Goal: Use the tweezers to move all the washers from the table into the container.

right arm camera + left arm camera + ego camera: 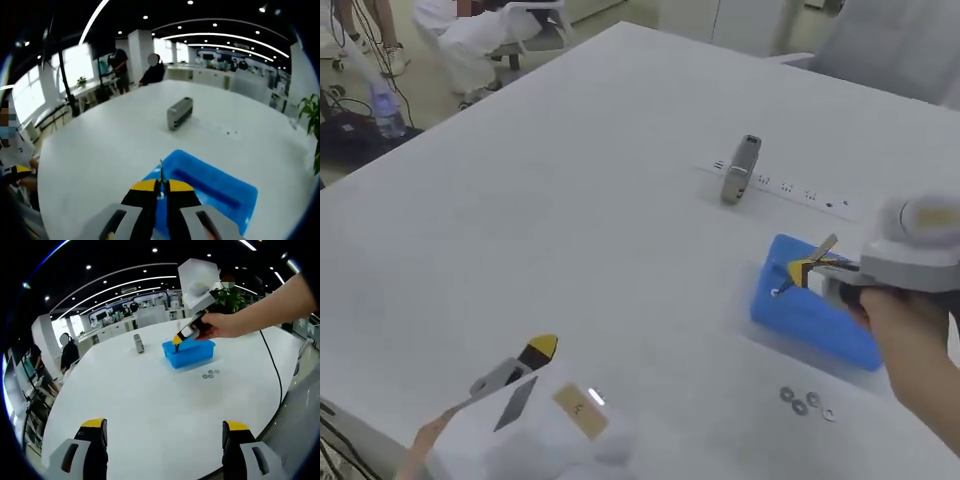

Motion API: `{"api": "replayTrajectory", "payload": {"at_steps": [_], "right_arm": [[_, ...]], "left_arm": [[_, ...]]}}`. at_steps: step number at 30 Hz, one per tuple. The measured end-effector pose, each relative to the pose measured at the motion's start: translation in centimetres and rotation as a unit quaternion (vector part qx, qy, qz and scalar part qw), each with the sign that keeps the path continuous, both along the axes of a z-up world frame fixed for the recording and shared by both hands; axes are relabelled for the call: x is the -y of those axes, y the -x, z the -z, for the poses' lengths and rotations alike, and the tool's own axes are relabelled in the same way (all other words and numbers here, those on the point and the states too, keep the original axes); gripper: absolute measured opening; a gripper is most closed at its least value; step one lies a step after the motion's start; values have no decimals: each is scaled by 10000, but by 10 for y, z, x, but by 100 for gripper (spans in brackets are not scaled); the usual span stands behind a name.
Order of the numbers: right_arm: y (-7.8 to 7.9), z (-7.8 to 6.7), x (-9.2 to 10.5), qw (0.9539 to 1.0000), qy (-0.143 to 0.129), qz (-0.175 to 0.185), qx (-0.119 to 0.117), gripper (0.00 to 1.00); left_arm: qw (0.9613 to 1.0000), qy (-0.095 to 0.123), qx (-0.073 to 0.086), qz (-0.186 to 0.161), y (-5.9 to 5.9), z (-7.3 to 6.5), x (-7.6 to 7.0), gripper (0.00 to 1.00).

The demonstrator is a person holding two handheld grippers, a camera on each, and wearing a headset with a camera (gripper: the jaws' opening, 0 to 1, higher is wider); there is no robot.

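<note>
**White table, tweezers over the blue container**

White and matte, the broad table [570, 200] reaches out into an open-plan office lit by rows of round ceiling lights [215, 25]. We see the right hand-held gripper [162, 187] with its yellow-tipped jaws pinched almost together on the thin metal tweezers [161, 172]. The tweezers' points hang over one end of the container [810, 315], a shallow blue rectangular tray of smooth plastic. Whether those points carry anything we cannot tell.

The left hand-held gripper [164, 425] hovers low over the table near its edge, well apart from the container. Its jaws are spread wide and grasp nothing.

Four small shiny washers [807, 403] lie in a loose cluster on the bare table, just beside the side of the container that faces us. Beyond the container sits a grey oblong device [740, 170] with rounded ends. Next to it is a flat white power strip [800, 190].
</note>
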State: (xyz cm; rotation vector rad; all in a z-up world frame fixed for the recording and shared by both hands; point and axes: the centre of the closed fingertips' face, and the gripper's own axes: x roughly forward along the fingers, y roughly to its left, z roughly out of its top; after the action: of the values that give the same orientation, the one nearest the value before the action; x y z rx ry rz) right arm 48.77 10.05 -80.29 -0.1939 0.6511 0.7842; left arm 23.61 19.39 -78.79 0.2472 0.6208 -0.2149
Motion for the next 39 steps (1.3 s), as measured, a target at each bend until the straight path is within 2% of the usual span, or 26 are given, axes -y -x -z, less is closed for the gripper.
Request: {"api": "replayTrajectory", "payload": {"at_steps": [4, 6, 9, 11, 18, 24, 26, 27, 34, 37, 39], "right_arm": [[-1, 7, -1, 9999, 122, -10, 33, 3], [3, 7, -3, 9998, 145, -48, 114, 3], [4, 12, -2, 9983, 415, -224, 328, 3], [1, 12, -3, 9984, 358, -227, 370, 3], [1, 10, -2, 9990, 302, -181, 263, 4], [5, -6, 3, 9992, 178, -163, 315, 3], [8, -12, 6, 9988, 167, -213, 400, 3], [13, -19, 5, 9985, 161, -269, 447, 3], [38, -45, 16, 9966, 54, -506, 643, 3], [49, -56, 17, 9965, -42, -547, 632, 3], [55, -56, 17, 9961, -78, -617, 629, 3]], "left_arm": [[10000, -16, -25, -21, 0, 1, -1, 98], [10000, -36, 13, -55, 0, -1, -3, 97], [10000, -19, -16, -69, 0, 0, -3, 97], [9999, -83, -42, -59, 0, 2, -4, 97], [9999, -105, -55, -74, 0, 2, -4, 97], [9999, -119, -84, -77, 1, 3, -4, 97], [9999, -120, -74, -60, 1, 3, -4, 97], [9999, -114, -70, -44, 1, 3, -3, 97], [9999, -123, -79, -40, 2, 3, -3, 96], [9999, -134, -86, -55, 2, 3, -4, 96], [9998, -146, -81, -66, 2, 3, -4, 96]]}}
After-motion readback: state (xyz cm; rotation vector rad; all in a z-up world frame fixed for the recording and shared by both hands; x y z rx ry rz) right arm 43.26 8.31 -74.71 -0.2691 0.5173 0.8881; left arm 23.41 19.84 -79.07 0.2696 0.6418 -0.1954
